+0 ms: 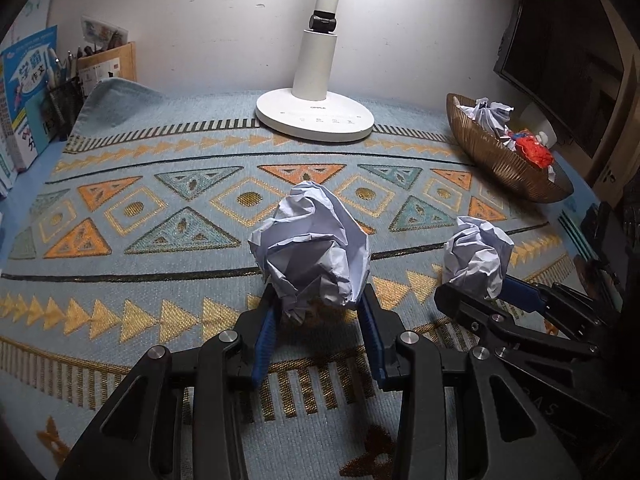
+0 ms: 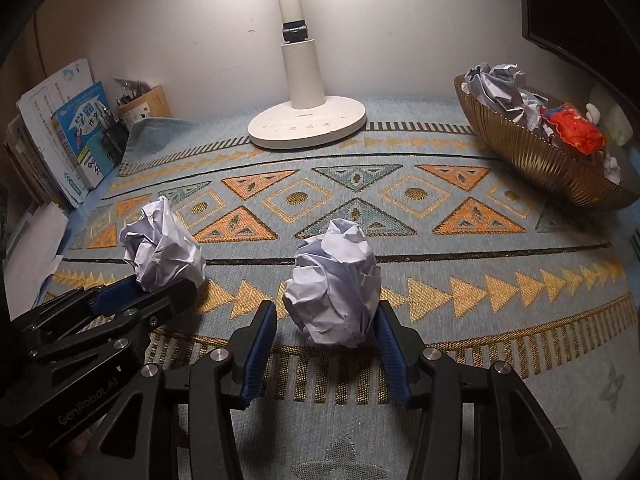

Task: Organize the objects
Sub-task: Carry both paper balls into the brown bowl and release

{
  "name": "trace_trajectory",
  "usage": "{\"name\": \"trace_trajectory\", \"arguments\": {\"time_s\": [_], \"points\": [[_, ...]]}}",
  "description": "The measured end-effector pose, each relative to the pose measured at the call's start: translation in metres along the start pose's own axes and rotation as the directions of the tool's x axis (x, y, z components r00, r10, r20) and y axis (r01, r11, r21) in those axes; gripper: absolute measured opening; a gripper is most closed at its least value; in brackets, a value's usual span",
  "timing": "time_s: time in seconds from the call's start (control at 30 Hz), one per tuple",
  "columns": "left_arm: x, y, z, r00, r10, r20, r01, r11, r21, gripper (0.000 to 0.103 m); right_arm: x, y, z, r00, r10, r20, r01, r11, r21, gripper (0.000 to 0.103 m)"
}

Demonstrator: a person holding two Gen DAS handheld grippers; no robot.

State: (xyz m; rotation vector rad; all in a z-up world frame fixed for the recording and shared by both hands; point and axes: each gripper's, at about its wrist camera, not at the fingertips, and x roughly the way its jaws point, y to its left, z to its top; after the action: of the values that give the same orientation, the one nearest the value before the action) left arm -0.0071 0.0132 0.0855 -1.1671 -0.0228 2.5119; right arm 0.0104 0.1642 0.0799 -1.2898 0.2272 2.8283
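Observation:
In the left wrist view a crumpled white paper ball (image 1: pixel 312 248) sits between the blue pads of my left gripper (image 1: pixel 318 296), which is shut on it just above the patterned mat (image 1: pixel 160 208). In the right wrist view a second paper ball (image 2: pixel 336 280) rests on the mat (image 2: pixel 480 280) between the fingers of my right gripper (image 2: pixel 326 310). Its right pad touches the ball and a gap shows at the left pad, so it is open. Each view shows the other gripper beside it, the right gripper (image 1: pixel 476 292) and the left gripper (image 2: pixel 160 286). A golden ribbed bowl (image 2: pixel 540 160) at the far right holds crumpled paper and a red wad.
A white desk lamp base (image 1: pixel 316 116) stands at the back middle against the wall. Books (image 1: pixel 28 92) and a mesh pen holder (image 1: pixel 66 104) line the left edge. A dark monitor (image 1: pixel 560 60) stands behind the bowl (image 1: pixel 492 160) on the right.

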Motion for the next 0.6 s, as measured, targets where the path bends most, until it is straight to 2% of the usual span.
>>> {"name": "trace_trajectory", "arguments": {"time_s": [0.13,0.2,0.27,0.3,0.33,0.37,0.5,0.6], "points": [[0.000,0.001,0.000,1.000,-0.019,-0.004,0.019,1.000,0.001,0.036,-0.002,-0.008,0.002,1.000,0.012,0.001,-0.012,0.999,0.045,0.066],[0.000,0.000,0.000,1.000,-0.019,-0.002,0.019,1.000,0.005,0.036,0.001,-0.014,0.005,1.000,0.020,-0.023,-0.018,0.995,0.097,0.066],[0.001,0.000,0.000,1.000,-0.018,-0.004,0.018,1.000,0.009,0.036,0.002,-0.021,0.007,0.993,0.118,-0.015,-0.114,0.981,0.156,0.066],[0.001,0.000,0.000,1.000,-0.018,-0.006,0.018,1.000,0.010,0.036,0.000,-0.023,0.007,0.990,0.141,-0.005,-0.138,0.975,0.175,0.064],[0.001,-0.001,0.000,1.000,-0.014,-0.005,0.014,1.000,0.013,0.036,-0.001,-0.023,0.007,0.991,0.135,0.004,-0.134,0.975,0.176,0.048],[0.001,-0.002,0.000,1.000,-0.012,-0.005,0.012,1.000,0.016,0.036,-0.001,-0.022,0.007,0.992,0.127,-0.001,-0.125,0.978,0.167,0.042],[0.002,-0.003,-0.001,1.000,0.000,-0.010,0.000,1.000,0.023,0.036,-0.003,-0.017,0.005,0.993,0.122,0.005,-0.121,0.981,0.153,0.040],[-0.003,-0.006,0.001,1.000,-0.024,0.006,0.023,0.999,0.035,0.036,-0.010,-0.017,0.004,0.992,0.122,0.030,-0.125,0.981,0.148,0.039]]}}
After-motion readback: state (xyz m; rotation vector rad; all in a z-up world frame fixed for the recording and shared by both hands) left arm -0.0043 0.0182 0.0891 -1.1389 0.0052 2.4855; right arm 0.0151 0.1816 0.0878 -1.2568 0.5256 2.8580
